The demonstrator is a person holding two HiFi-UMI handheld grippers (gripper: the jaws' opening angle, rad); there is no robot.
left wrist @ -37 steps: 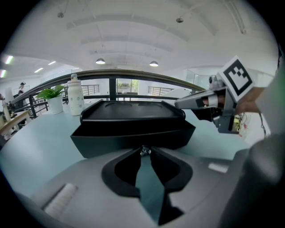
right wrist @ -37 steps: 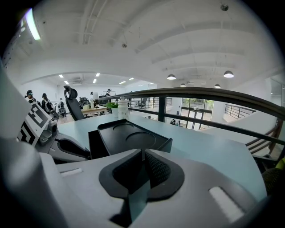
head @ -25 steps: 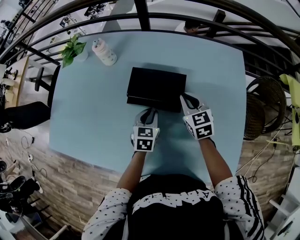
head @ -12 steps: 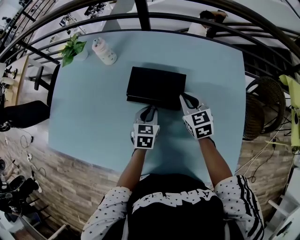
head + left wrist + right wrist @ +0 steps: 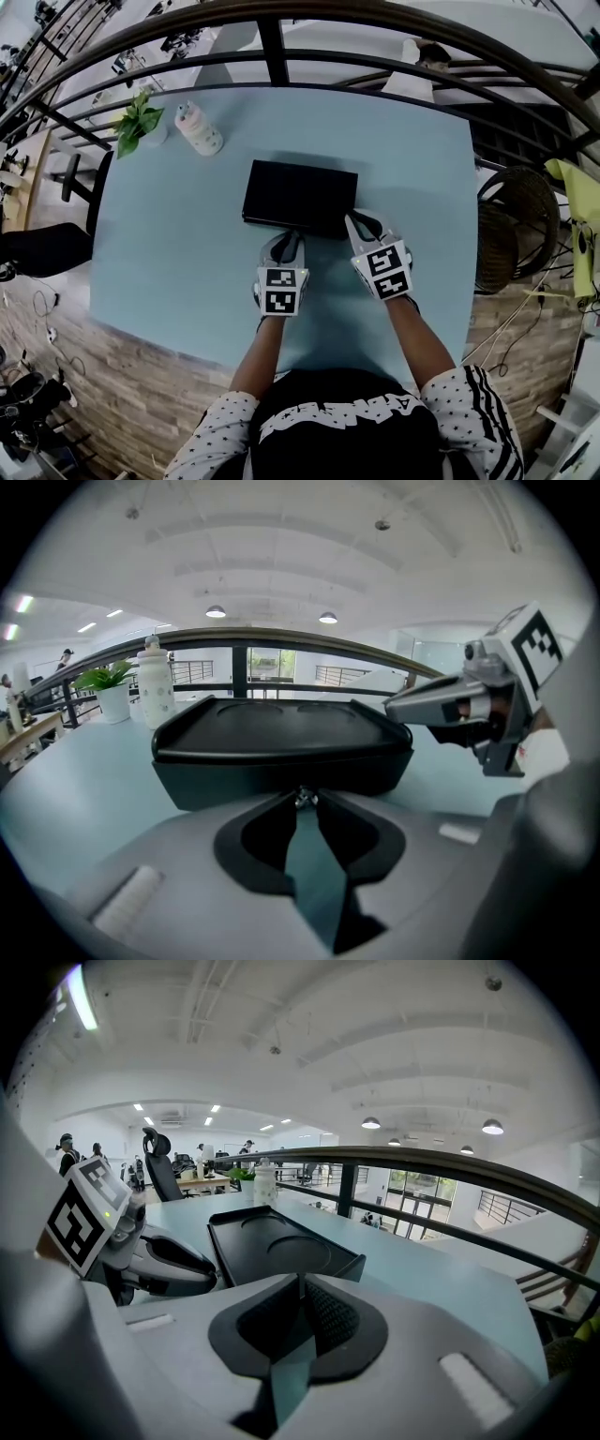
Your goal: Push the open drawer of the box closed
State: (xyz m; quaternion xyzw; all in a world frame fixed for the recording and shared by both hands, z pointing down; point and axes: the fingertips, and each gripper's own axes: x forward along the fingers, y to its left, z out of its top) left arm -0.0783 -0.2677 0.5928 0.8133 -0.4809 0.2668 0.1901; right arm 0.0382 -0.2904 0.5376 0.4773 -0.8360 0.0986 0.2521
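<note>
Head view: the black box (image 5: 300,197) sits mid-table with its near face towards the person. In the left gripper view the drawer front (image 5: 281,778) looks flush under the lid, so the push seems done or nearly so. The left gripper (image 5: 292,234) has its jaws pinched together at that face. The right gripper (image 5: 350,219), also closed on nothing, is at the near right corner. On the pale blue table (image 5: 169,253), a bottle (image 5: 199,129) and plant (image 5: 136,120) stand well apart.

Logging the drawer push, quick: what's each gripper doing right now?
Left gripper: closed, empty, pointed at the black box front.
Right gripper: closed, holding nothing.
</note>
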